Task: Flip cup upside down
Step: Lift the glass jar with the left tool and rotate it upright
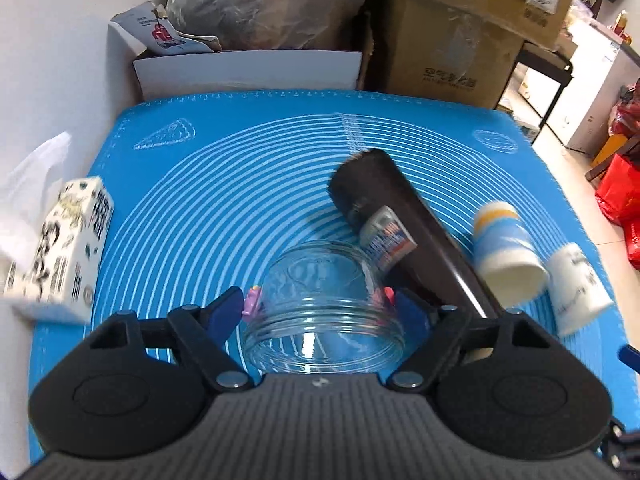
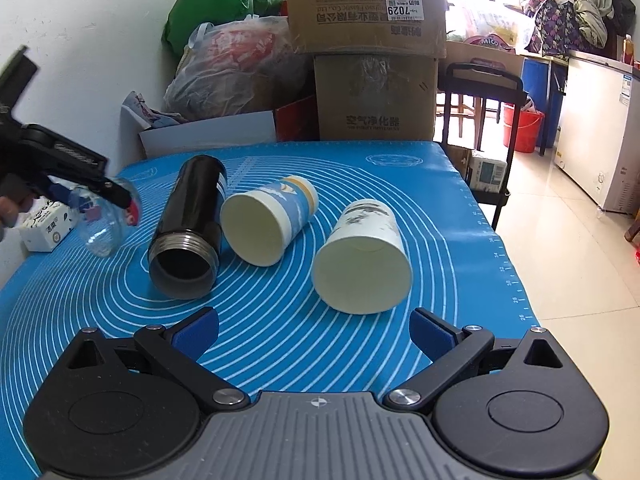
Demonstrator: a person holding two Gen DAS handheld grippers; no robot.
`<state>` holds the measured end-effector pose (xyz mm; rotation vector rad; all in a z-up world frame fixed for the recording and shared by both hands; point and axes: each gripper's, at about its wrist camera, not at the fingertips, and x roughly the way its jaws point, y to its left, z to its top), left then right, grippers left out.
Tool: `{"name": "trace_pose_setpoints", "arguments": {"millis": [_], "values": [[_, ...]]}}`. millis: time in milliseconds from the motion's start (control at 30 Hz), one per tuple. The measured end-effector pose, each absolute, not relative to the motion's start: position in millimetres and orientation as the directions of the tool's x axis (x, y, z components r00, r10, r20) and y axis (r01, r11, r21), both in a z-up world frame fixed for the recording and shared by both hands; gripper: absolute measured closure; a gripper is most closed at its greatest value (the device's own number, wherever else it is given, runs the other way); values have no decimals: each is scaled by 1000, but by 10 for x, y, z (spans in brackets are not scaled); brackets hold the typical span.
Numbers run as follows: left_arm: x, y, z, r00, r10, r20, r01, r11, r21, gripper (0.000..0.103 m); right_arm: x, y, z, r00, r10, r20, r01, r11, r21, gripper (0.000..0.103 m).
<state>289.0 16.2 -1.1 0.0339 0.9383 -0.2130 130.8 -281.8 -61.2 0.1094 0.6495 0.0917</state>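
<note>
A clear glass cup (image 1: 320, 300) is held on its side between my left gripper's (image 1: 318, 304) blue fingers, mouth toward the camera, just above the blue mat (image 1: 224, 200). In the right wrist view the same glass cup (image 2: 106, 226) hangs tilted in the left gripper (image 2: 100, 204) at the far left. My right gripper (image 2: 314, 330) is open and empty near the mat's front edge. Two paper cups lie on their sides: a blue and yellow one (image 2: 266, 226) and a white patterned one (image 2: 362, 254), just beyond the right gripper.
A black thermos (image 2: 188, 226) lies on its side beside the paper cups; it also shows in the left wrist view (image 1: 404, 236). A tissue pack (image 1: 66, 248) sits at the mat's left edge. Cardboard boxes (image 2: 372, 92) and bags (image 2: 236, 68) stand behind the table. The floor drops off on the right.
</note>
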Motion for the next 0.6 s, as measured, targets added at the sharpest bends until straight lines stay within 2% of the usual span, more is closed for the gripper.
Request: {"name": "trace_pose_setpoints", "arguments": {"millis": [367, 600], "values": [[1903, -59, 24, 558, -241, -794, 208, 967, -148, 21, 1116, -2903, -548, 789, 106, -605, -39, 992, 123, 0], [1615, -296, -112, 520, -275, -809, 198, 960, -199, 21, 958, -2899, -488, 788, 101, -608, -39, 993, 116, 0]]}}
